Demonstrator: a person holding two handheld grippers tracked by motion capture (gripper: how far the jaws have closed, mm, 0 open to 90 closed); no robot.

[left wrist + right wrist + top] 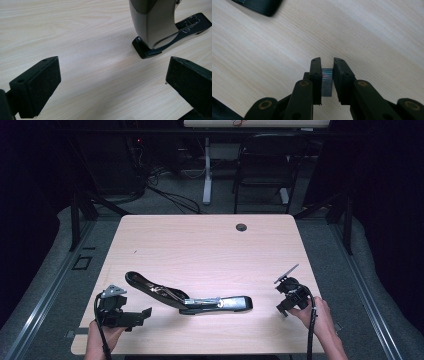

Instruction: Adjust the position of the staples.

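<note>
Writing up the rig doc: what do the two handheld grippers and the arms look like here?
Both are black two-jaw units. The left gripper carries a grey three-cornered plate on top and has broad, blocky jaws faced with dark pads. The right gripper has linked arms with brass-coloured pivot pins and screw holes in its fingers. A black cable trails from each. The forearms are bare, with no sleeves in view.

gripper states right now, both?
Left gripper: open, empty, near the stapler.
Right gripper: shut on a small block of staples.
</note>
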